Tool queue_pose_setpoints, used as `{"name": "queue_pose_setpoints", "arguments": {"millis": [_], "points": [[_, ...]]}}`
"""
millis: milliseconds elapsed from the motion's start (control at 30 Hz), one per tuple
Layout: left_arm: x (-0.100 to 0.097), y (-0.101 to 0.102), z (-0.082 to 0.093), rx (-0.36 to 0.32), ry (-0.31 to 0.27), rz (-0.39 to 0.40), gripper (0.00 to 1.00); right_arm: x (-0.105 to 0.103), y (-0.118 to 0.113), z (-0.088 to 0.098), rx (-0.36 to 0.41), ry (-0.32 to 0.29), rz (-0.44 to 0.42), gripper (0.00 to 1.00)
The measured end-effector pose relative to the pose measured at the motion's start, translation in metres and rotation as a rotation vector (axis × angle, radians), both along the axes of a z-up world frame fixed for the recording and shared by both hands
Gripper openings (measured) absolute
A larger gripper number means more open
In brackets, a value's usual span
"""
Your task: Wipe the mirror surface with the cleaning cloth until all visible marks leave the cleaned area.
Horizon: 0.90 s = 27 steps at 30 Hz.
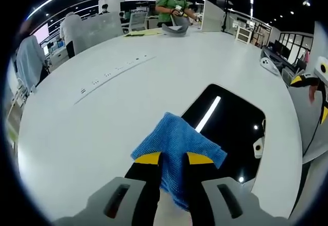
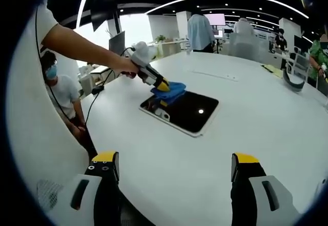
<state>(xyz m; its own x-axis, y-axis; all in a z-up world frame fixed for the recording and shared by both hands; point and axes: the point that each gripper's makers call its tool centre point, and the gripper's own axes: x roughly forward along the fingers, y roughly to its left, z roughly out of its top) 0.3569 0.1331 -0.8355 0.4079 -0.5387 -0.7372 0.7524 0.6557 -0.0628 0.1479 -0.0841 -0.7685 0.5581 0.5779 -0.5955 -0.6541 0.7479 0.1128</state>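
Note:
A blue cleaning cloth (image 1: 177, 146) hangs between the yellow-tipped jaws of my left gripper (image 1: 173, 159), which is shut on it. The cloth's far edge lies over the near left corner of a dark rectangular mirror (image 1: 230, 128) flat on the white table (image 1: 102, 113). In the right gripper view the mirror (image 2: 189, 110) lies mid-table with the cloth (image 2: 170, 90) on its left end, held by the left gripper (image 2: 163, 86) in a person's hand. My right gripper (image 2: 177, 164) is open, well short of the mirror, with nothing between its fingers.
A seated masked person (image 2: 59, 95) is beside the table at left. People stand at the far side (image 1: 174, 5), near a grey object (image 1: 176, 29). A row of table sockets (image 1: 113, 72) runs left of the mirror. Another gripper device (image 1: 312, 82) sits at right.

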Motion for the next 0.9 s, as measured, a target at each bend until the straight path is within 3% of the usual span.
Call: {"name": "queue_pose_setpoints", "arguments": {"millis": [900], "points": [[-0.016, 0.004, 0.0, 0.012, -0.014, 0.021, 0.18, 0.001, 0.004, 0.005, 0.008, -0.014, 0.018, 0.9]]}}
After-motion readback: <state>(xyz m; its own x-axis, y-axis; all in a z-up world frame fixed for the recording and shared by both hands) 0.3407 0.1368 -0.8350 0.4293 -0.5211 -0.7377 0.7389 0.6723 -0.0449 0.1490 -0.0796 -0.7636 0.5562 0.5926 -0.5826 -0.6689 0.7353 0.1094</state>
